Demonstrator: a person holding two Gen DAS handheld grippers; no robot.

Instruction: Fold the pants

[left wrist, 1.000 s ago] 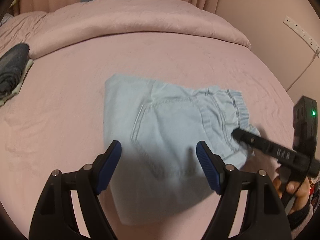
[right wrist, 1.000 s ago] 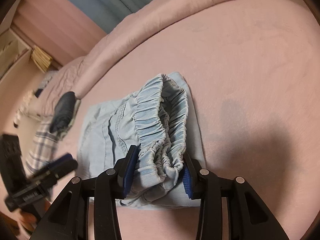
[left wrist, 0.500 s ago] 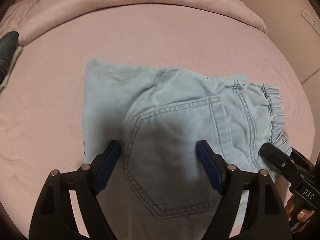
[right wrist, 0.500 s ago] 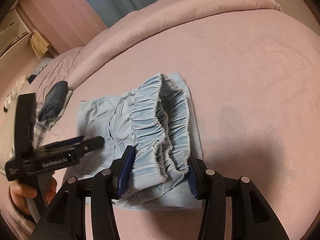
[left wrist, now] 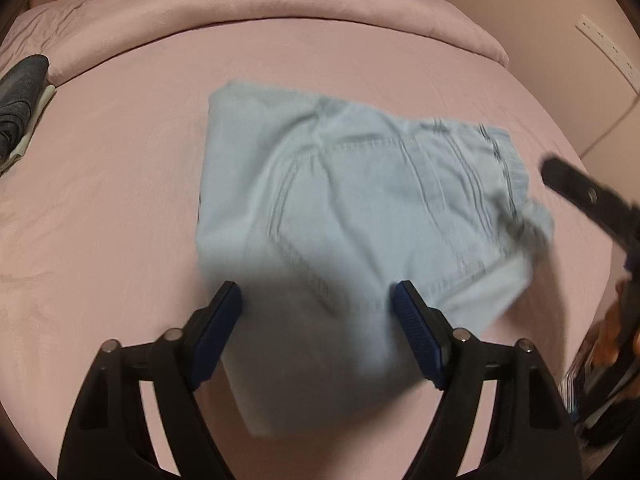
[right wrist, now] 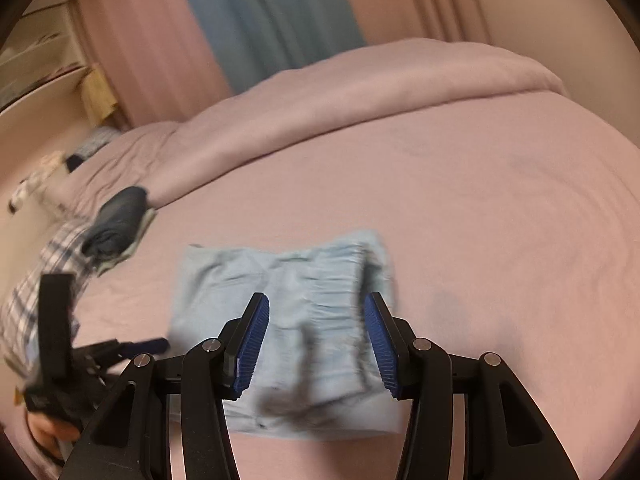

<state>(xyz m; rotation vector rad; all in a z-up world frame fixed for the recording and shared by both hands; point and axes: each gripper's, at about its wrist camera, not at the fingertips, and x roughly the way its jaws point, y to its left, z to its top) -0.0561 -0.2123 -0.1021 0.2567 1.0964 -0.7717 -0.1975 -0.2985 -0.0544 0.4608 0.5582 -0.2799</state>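
Note:
Light blue pants [left wrist: 360,208] lie folded into a compact rectangle on the pink bed [left wrist: 120,200], back pocket up and elastic waistband to the right. My left gripper [left wrist: 318,312] hovers over their near edge, its jaws closing with only air between the pads. In the right wrist view the pants [right wrist: 304,292] lie flat below my right gripper [right wrist: 314,320], which is open and clear of the waistband. The right gripper's fingertips [left wrist: 560,176] show at the right edge of the left view. The left gripper's fingers [right wrist: 152,346] show low on the left of the right view.
A dark folded garment [right wrist: 116,220] rests on a plaid cloth [right wrist: 48,272] at the bed's left side. A rolled pink duvet [left wrist: 280,4] runs along the back. On the right wall is a power strip [left wrist: 608,48]. Shelves [right wrist: 40,60] and a blue curtain [right wrist: 272,20] stand behind.
My right gripper has let go of the bunched waistband and lifted back, and the waistband now lies flat. My left gripper dipped close over the pocket, then drew back.

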